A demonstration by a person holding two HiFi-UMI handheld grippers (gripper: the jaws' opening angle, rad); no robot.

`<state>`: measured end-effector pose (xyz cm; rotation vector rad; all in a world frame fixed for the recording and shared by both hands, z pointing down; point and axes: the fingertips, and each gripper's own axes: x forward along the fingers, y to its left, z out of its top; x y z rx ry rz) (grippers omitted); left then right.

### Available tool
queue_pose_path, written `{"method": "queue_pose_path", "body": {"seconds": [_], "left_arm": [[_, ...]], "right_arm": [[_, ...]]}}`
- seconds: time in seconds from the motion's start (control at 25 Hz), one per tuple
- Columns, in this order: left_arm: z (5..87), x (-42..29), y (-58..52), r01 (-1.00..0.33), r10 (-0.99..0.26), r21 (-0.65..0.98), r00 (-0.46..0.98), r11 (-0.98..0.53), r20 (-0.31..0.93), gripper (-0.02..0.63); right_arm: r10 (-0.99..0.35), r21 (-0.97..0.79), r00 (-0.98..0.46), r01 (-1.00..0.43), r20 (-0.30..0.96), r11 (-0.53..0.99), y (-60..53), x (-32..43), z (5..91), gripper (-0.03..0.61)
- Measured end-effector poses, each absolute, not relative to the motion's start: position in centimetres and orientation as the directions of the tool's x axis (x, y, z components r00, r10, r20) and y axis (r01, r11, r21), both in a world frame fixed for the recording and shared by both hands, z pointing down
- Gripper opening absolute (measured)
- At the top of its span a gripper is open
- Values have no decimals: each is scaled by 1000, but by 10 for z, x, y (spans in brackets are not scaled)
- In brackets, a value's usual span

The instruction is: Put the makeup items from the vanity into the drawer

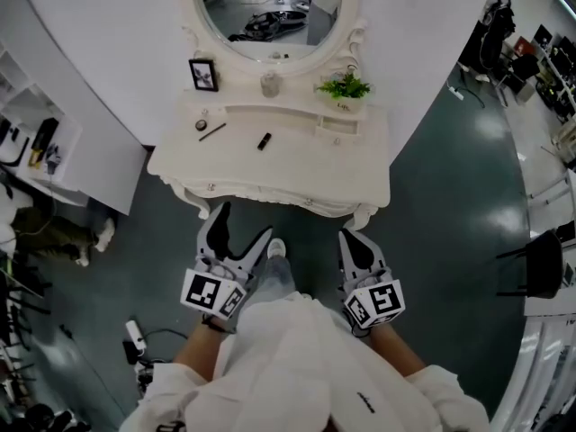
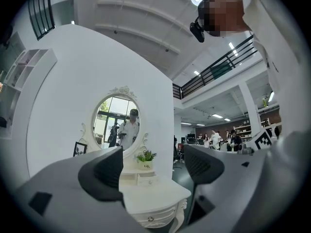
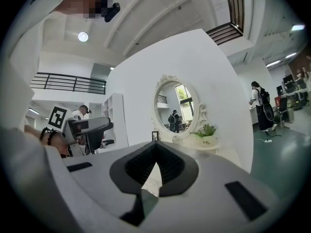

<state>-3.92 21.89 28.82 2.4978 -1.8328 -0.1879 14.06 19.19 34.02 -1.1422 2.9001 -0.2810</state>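
Left gripper (image 1: 245,221): jaws apart, empty
Right gripper (image 1: 353,241): jaws together, empty
Makeup items (image 1: 264,140) on vanity (image 1: 270,174): apparently three
Pot (image 3: 206,142): one plant (image 3: 206,130)

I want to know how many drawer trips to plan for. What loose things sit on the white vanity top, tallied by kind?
Makeup items: 3 (small round dark case, thin black pencil, short black tube)
Black picture frame: 1
Clear glass jar: 1
Green potted plant: 1
Total: 6
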Motion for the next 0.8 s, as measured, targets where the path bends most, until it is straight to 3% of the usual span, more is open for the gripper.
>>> {"method": "queue_pose_path", "body": {"seconds": [0.36, 0.8], "left_arm": [[303, -44, 158, -931, -937, 114, 339, -347, -80, 379], [335, -108, 42, -929, -940, 141, 340, -341, -34, 379]], "right_arm": [[-721, -136, -690, -722, 70, 678, 146, 148, 349, 17], [-707, -120, -700, -714, 104, 690, 41, 84, 359, 17]]}}
